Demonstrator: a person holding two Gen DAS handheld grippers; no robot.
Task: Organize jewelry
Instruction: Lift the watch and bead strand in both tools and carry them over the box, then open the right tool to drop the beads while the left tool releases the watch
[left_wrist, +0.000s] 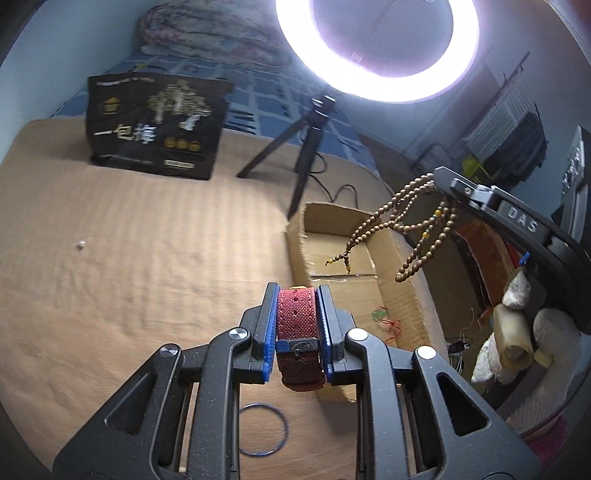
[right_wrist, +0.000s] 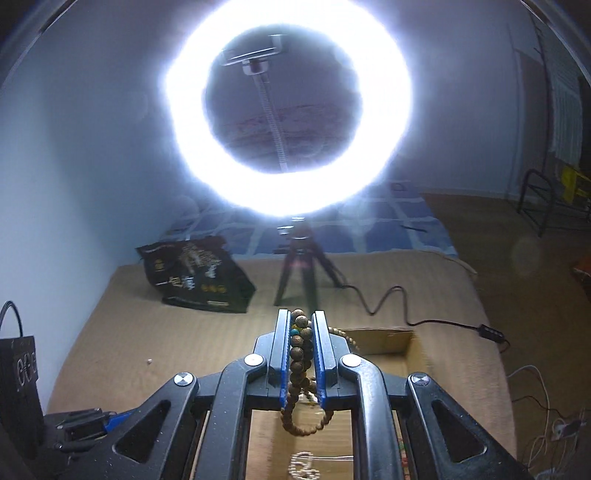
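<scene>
your left gripper (left_wrist: 297, 325) pinches a red strap (left_wrist: 297, 317), your right gripper (right_wrist: 301, 354) pinches wooden beads (right_wrist: 300, 350) above the cardboard box (left_wrist: 391, 295) on the beige blanket (left_wrist: 129, 258); a ring light (right_wrist: 284, 110) glares ahead.

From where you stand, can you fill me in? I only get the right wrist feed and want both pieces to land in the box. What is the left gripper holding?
Observer: The left gripper is shut on a red woven watch strap.
Operator: Is that strap over the box yet?
Observer: Not quite. It sits at the near left corner of the cardboard box, just outside.
Operator: My beads hide under my fingers. How do they hang?
Observer: The wooden bead strand dangles in loops from the right gripper, over the open box.
Operator: Anything left outside?
Observer: A thin blue ring lies on the tan cover below the left gripper.
</scene>
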